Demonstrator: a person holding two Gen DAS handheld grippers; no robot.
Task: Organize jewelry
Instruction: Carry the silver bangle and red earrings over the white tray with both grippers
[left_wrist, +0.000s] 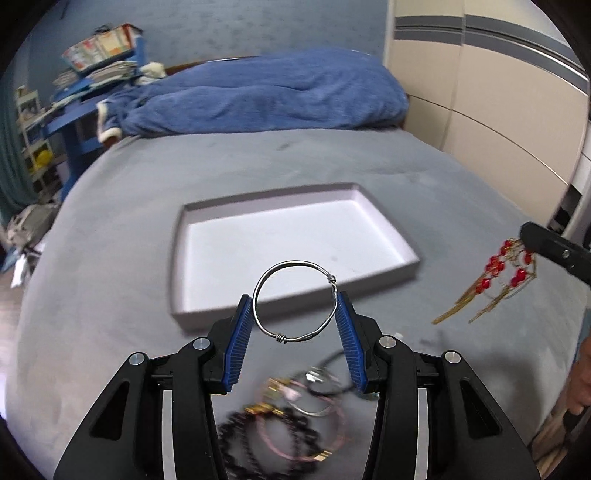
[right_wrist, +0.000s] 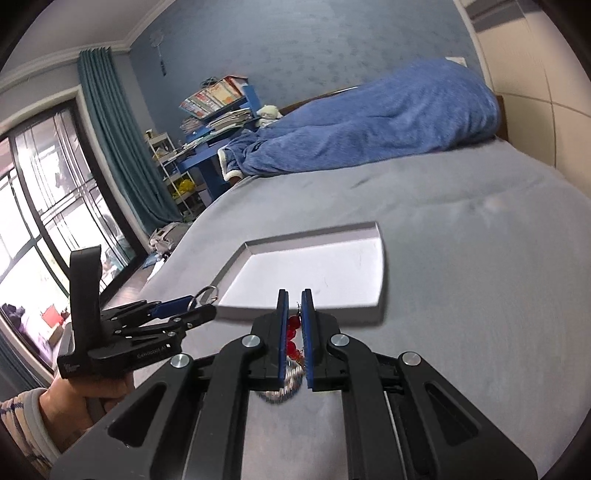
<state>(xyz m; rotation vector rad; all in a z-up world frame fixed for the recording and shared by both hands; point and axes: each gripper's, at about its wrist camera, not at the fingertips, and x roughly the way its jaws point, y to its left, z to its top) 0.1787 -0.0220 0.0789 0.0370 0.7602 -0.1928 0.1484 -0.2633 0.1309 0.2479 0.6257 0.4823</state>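
My left gripper (left_wrist: 294, 301) is shut on a silver wire bangle (left_wrist: 295, 271), held above the grey bed in front of a shallow white tray (left_wrist: 195, 295). It also shows in the right wrist view (right_wrist: 201, 301) with the bangle (right_wrist: 207, 291). My right gripper (right_wrist: 295, 299) is shut on a piece of red-beaded gold-tassel jewelry (right_wrist: 291, 334); in the left wrist view that piece (left_wrist: 495, 280) hangs from the right gripper (left_wrist: 532, 242) at the right. The tray (right_wrist: 380, 295) lies ahead of both grippers. A pile of bracelets and necklaces (left_wrist: 291, 417) lies on the bed below my left gripper.
A blue blanket (left_wrist: 258, 96) is heaped at the far end of the grey bed (left_wrist: 110, 240). A beige wardrobe (left_wrist: 480, 110) stands to the right. A blue desk with papers (left_wrist: 88, 81) and a window with teal curtains (right_wrist: 107, 129) are to the left.
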